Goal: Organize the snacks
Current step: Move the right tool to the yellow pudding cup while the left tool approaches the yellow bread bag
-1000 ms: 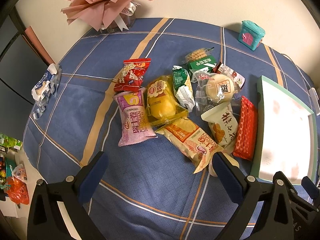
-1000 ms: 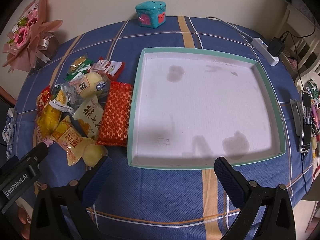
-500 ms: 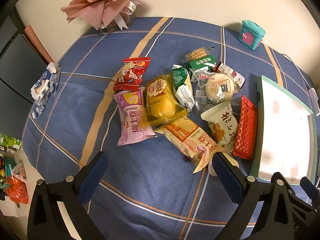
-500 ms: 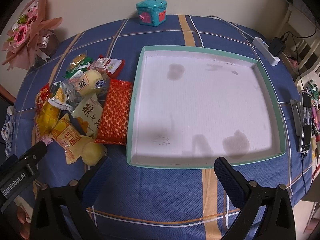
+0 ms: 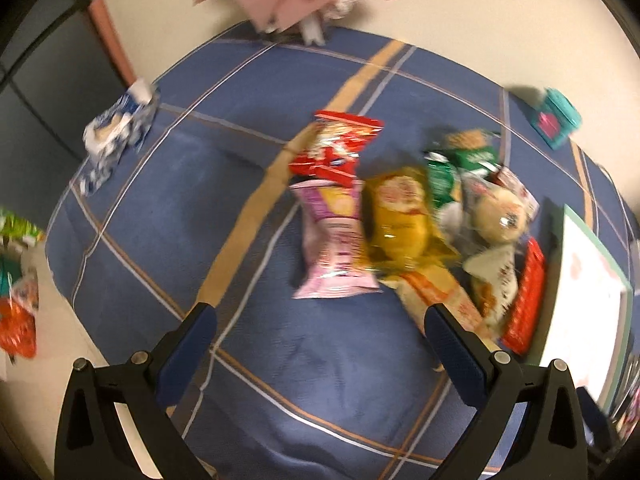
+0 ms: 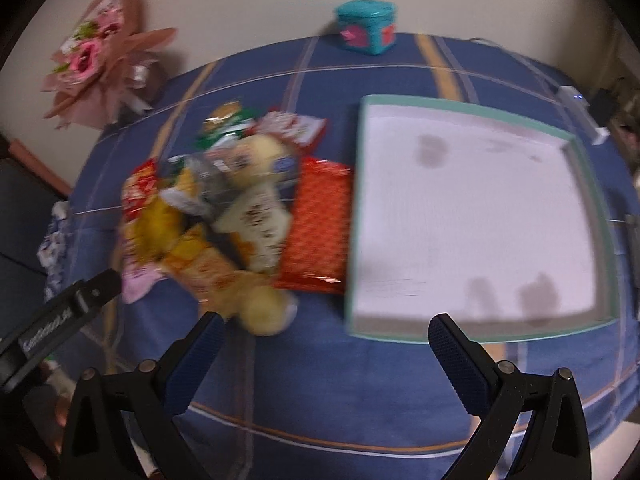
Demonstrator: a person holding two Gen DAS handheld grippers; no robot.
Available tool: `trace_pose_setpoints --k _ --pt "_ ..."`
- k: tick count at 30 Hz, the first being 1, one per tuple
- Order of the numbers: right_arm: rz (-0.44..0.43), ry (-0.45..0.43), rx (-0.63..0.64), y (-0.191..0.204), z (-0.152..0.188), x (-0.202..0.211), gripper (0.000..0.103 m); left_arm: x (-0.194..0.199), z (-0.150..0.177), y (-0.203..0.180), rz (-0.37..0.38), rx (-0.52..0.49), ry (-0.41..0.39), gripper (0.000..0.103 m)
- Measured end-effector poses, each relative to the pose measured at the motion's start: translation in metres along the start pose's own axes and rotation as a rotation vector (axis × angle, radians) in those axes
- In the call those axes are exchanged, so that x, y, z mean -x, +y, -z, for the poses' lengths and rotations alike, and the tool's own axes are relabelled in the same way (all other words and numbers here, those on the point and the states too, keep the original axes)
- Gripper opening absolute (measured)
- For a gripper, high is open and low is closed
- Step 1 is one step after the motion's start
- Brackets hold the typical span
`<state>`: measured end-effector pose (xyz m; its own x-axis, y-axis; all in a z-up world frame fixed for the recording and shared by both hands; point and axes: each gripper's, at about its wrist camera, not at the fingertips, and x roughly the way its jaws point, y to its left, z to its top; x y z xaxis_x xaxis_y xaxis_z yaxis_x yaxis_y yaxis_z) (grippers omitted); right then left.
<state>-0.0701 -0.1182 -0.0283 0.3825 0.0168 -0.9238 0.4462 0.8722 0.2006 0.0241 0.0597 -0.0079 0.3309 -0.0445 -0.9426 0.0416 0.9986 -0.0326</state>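
Several snack packets lie in a heap on the blue checked tablecloth: a pink packet (image 5: 334,248), a yellow one (image 5: 400,220), a red bag (image 5: 334,148), a flat red-orange packet (image 6: 320,226) and a cream bun packet (image 6: 256,216). A shallow teal-rimmed white tray (image 6: 472,100) sits right of the heap and holds nothing. My left gripper (image 5: 320,322) hovers open in front of the pink packet. Open as well, my right gripper (image 6: 326,332) hangs near the tray's front left corner. Both views are blurred.
A pink wrapped bouquet (image 6: 100,68) stands at the back left and a small teal box (image 6: 366,26) at the back edge. A blue-white tissue pack (image 5: 120,132) lies at the left edge. A white power strip (image 6: 582,114) is far right.
Both grippers have swung leftward and both views are now blurred by motion. The snack heap sits further right in the left wrist view and nearer the centre in the right wrist view.
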Motion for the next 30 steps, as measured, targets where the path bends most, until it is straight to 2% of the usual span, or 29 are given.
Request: trace_pose_setpoints --k 3,4,7,14,19,26,30 --pt "-0.030 0.012 0.034 0.016 0.002 -0.007 0.103 -0.008 -0.006 0.019 0.011 0.045 -0.041 0.103" --pt "-0.036 0.017 0.042 0.019 0.003 -0.010 0.103 -0.012 -0.009 0.023 -0.005 0.060 -0.006 0.103" --pt "-0.060 0.033 0.060 0.030 0.003 -0.019 0.102 -0.020 -0.013 0.030 -0.019 0.083 0.024 0.103" --pt "-0.057 0.095 0.106 0.039 0.005 -0.043 0.099 -0.039 -0.022 0.024 -0.005 0.071 0.061 0.103" --pt "-0.047 0.118 0.097 0.034 0.003 -0.054 0.087 -0.046 -0.022 0.008 0.007 0.002 0.078 0.103" --pt "-0.029 0.133 0.056 0.014 -0.001 -0.059 0.067 -0.045 -0.012 -0.017 0.087 -0.038 0.120 0.103" --pt "-0.040 0.142 0.048 0.008 0.000 -0.063 0.065 -0.045 -0.005 -0.037 0.141 -0.053 0.151 0.103"
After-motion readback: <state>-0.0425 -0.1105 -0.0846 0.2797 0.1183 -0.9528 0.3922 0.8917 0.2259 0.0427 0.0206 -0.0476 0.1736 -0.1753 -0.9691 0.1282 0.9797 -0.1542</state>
